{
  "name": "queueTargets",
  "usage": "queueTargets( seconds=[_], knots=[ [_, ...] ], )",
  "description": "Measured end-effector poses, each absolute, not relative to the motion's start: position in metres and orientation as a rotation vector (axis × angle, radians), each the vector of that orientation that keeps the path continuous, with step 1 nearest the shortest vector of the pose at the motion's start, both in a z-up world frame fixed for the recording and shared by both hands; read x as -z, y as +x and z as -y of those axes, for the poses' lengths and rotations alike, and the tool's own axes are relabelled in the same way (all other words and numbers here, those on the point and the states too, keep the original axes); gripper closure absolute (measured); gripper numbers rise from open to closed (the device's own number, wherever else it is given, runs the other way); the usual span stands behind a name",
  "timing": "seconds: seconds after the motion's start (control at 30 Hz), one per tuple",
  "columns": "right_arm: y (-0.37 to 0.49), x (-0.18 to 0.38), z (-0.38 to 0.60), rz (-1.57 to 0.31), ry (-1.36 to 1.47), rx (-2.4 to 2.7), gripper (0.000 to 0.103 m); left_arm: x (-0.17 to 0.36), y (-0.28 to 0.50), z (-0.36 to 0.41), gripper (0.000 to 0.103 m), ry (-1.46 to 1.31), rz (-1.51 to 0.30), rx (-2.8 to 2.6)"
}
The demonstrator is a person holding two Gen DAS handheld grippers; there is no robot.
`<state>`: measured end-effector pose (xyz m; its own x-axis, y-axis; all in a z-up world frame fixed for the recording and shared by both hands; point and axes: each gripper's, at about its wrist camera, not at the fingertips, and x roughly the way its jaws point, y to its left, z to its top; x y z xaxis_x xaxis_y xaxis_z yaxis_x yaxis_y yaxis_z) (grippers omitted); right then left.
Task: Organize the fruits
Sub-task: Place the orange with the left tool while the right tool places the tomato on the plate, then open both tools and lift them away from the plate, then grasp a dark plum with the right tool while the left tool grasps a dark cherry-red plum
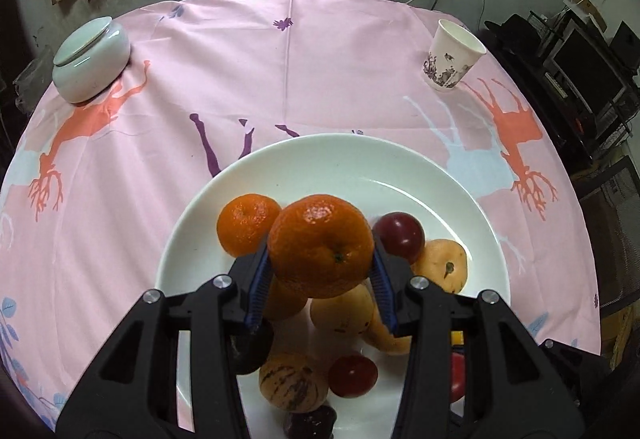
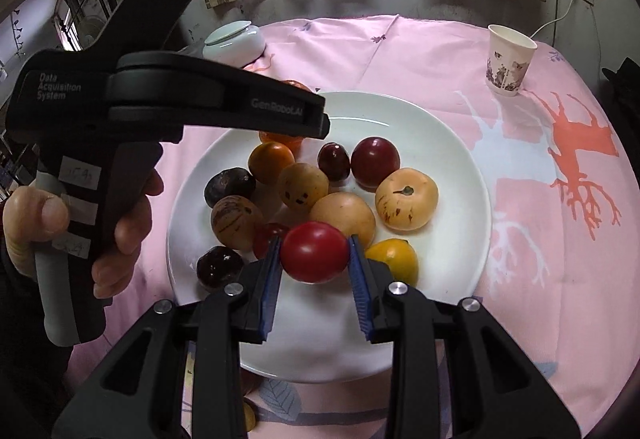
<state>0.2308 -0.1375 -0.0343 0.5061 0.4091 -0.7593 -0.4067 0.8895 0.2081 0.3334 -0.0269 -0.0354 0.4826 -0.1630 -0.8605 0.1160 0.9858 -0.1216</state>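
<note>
Across the pink deer-print tablecloth [image 1: 320,79], near its front edge, sits the round white ceramic plate [image 2: 440,143], already crowded with plums, pale melons and a second mandarin [image 1: 246,223]. Over the plate's middle, the left gripper [image 1: 320,267] is clamped on a large orange mandarin [image 1: 320,245]; the right gripper [image 2: 314,259], nearer the front rim, pinches a small red tomato [image 2: 314,251]. Organizing looks nearly done; these two need placing, perhaps also something yellow off the plate's front rim.

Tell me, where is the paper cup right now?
The paper cup stands upright on the pink tablecloth at the far right in both views, well beyond the white plate of fruit and across from the lidded bowl.
</note>
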Motion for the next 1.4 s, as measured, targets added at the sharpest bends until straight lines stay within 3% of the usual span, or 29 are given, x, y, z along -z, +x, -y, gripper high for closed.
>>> queueTargets(
  seconds=[0.17,0.27,0.37,0.43,0.47,0.6,0.8,0.9,1.2,1.4],
  knots=[
    [0.238,0.042,0.133,-0.939,-0.012,-0.477,0.070,0.040,0.342,0.027,0.056,-0.066,-1.061,0.159],
    [0.235,0.040,0.131,-0.928,-0.038,-0.456,0.070,0.025,0.335,0.025,0.028,-0.057,-0.997,0.137],
    [0.228,0.034,0.132,-0.908,-0.053,-0.444,0.067,0.004,0.322,0.019,0.025,-0.046,-0.942,0.126],
    [0.220,0.024,0.134,-0.858,-0.047,-0.433,0.028,-0.010,0.311,0.013,0.024,-0.066,-0.923,0.125],
    [0.215,0.020,0.135,-0.821,-0.045,-0.434,0.025,-0.016,0.305,0.009,0.022,-0.078,-0.914,0.126],
    [0.200,0.003,0.137,-0.780,-0.048,-0.443,0.024,-0.039,0.262,-0.008,0.022,-0.104,-0.871,0.125],
    [0.152,-0.017,0.162,-0.772,-0.005,-0.432,0.021,-0.049,0.152,-0.036,0.010,-0.096,-0.776,0.106],
    [0.113,-0.015,0.179,-0.780,0.026,-0.431,0.012,-0.031,0.102,-0.045,0.010,-0.083,-0.770,0.097],
    [0.009,0.035,0.185,-0.854,0.071,-0.406,0.012,0.056,0.028,-0.053,0.010,-0.098,-0.911,0.091],
    [0.004,0.048,0.168,-0.870,0.057,-0.424,0.014,0.061,0.020,-0.048,0.010,-0.077,-0.914,0.103]
  ],
)
